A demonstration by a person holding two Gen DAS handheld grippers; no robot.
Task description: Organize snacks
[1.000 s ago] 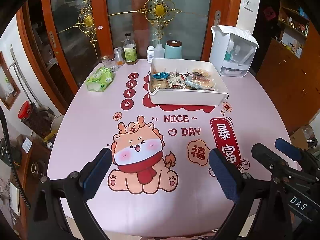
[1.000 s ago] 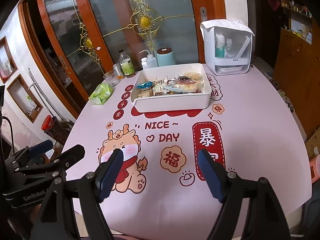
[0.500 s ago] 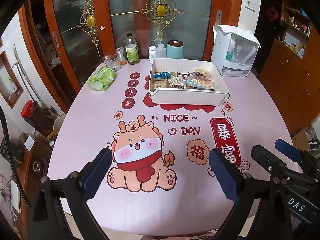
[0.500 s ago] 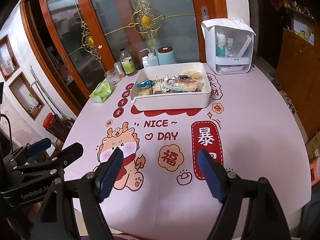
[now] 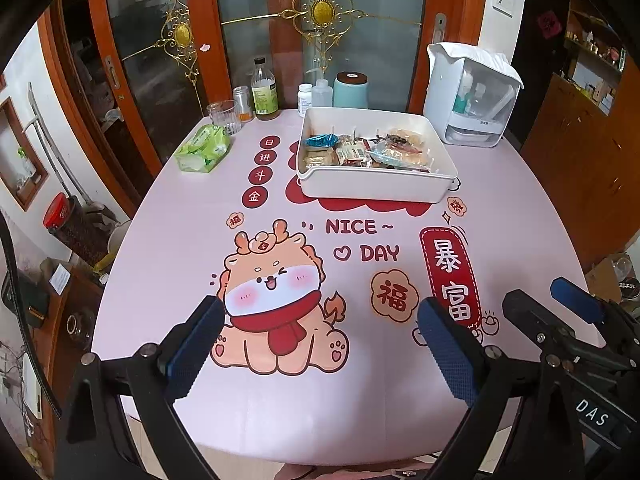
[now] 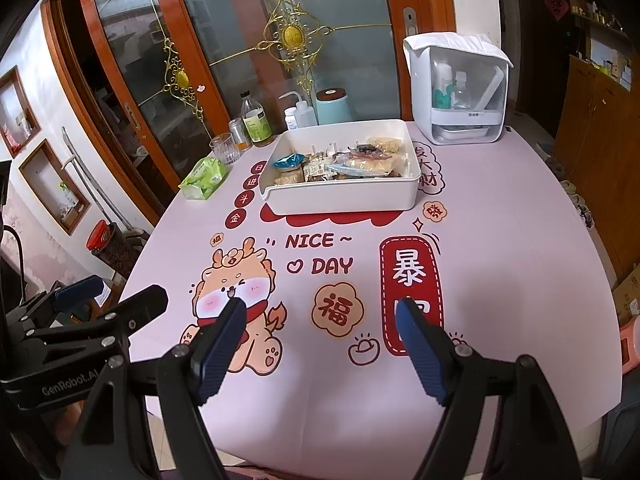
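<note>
L gripper [image 5: 320,332]: jaws wide apart, nothing between them, held over the near edge of the desk [image 5: 168,248] above the cartoon dragon print. R gripper [image 6: 320,332]: jaws also wide apart, nothing held, over the near desk w/ the red banner print ahead of its R jaw.

Going L to R from my jaws: green tissue pack [image 5: 203,149] far ahead-left, well outside the L jaw line. Glass, small jar, bottles along the far desk edge, ahead-left. Then the white bin [image 5: 374,186], far ahead and slightly R of the L gripper's centre line, near dead ahead of the R gripper. Snacks [image 5: 360,152] lie in it, wrapped packets heaped together, blue one at the L end, clear-bag pastries toward the R. White dispenser box [image 5: 468,96] far ahead-right, just beside the bin.

Can't see any snack loose on the desk outside the bin. Fits two readings: packets gathered and job about done, or packets waiting to be sorted out of the bin. Pics don't settle which, so no call on a move.

If I do go in: approach over the near wall of the bin, not through it. Packets overlap, so pinch one wrapper edge only. Crinkly film slips, and pastry will prob crush, so close gently. Keep the two grippers apart, they sit near each other now.
</note>
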